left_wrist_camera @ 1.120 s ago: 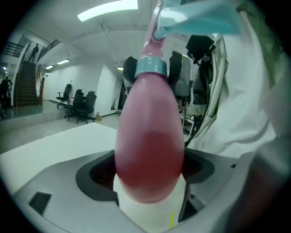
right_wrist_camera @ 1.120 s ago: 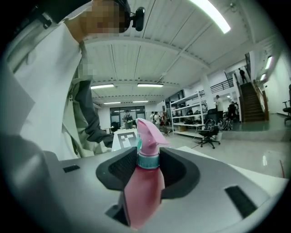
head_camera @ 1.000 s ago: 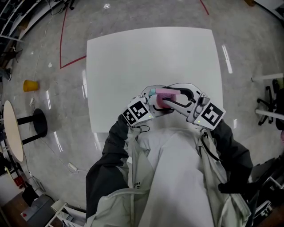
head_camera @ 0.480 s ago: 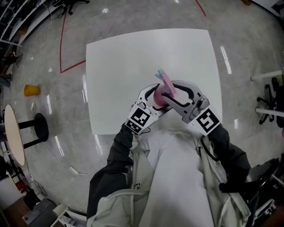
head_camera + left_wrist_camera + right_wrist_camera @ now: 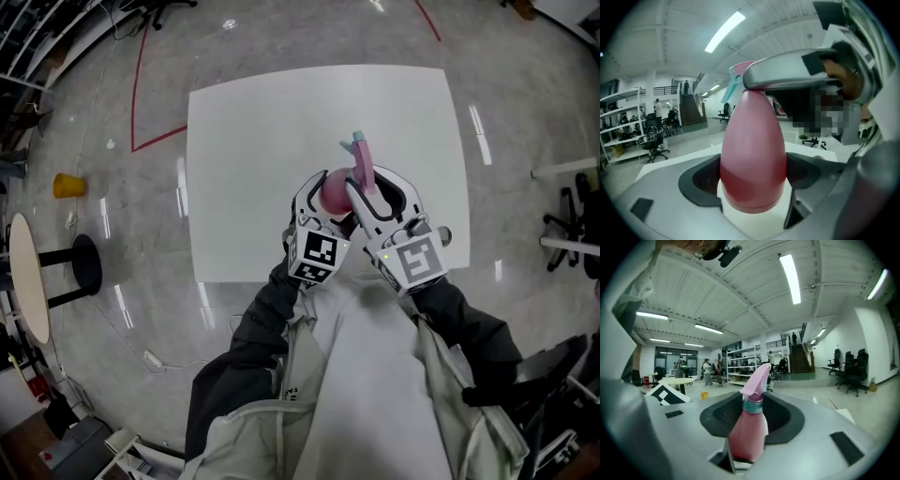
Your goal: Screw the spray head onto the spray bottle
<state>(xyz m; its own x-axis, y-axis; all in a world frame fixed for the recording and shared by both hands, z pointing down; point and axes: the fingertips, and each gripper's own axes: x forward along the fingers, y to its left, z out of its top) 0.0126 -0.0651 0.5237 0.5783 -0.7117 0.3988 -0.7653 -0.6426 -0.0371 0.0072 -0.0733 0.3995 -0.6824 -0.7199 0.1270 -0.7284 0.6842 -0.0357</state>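
The pink bottle (image 5: 752,145) is held over the near half of the white table (image 5: 253,141), toward its 6 o'clock edge, with the head (image 5: 757,376) on top and the nozzle pointing to 12 o'clock in the head view. The left gripper (image 5: 326,192), coming in from 7 o'clock, has its jaws spread wide and clamped on the bottle's fat body. The right gripper (image 5: 370,192), from 5 o'clock, grips the head at its teal collar — its jaws have just been closing there.
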